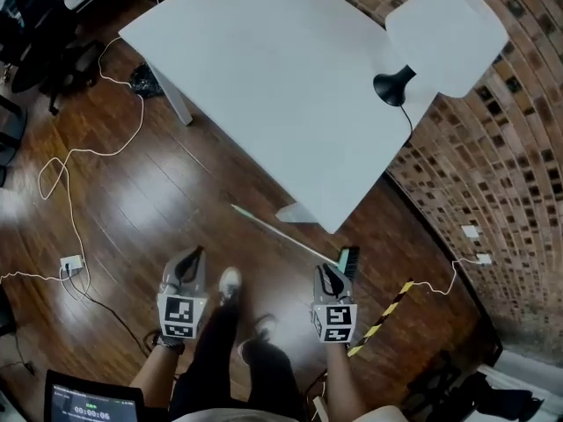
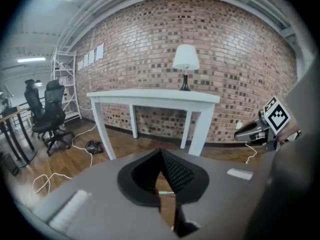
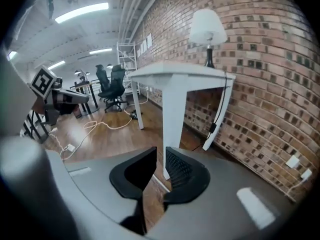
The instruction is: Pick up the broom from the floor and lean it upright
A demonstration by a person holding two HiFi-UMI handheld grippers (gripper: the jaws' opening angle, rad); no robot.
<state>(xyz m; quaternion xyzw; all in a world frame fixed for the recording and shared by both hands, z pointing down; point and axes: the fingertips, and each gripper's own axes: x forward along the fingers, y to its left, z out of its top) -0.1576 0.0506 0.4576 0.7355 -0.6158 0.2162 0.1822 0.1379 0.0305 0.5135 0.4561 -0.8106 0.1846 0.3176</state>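
Note:
The broom lies flat on the wood floor in the head view, its pale handle [image 1: 281, 232] running from under the table's near edge to the teal head [image 1: 349, 260]. My right gripper [image 1: 327, 272] hangs just short of the broom head, its jaws a little apart with nothing between them; in the right gripper view [image 3: 161, 148] a white table leg [image 3: 172, 124] shows through the gap. My left gripper [image 1: 194, 255] hovers over bare floor left of the handle. In the left gripper view [image 2: 159, 152] its tips touch and it holds nothing.
A white table [image 1: 264, 77] with a white lamp [image 1: 444, 25] stands against the brick wall [image 1: 501, 192]. White cables [image 1: 79, 156] snake over the floor at left. A yellow-and-black striped stick [image 1: 387, 309] lies right of my right gripper. The person's shoes [image 1: 230, 283] are between the grippers.

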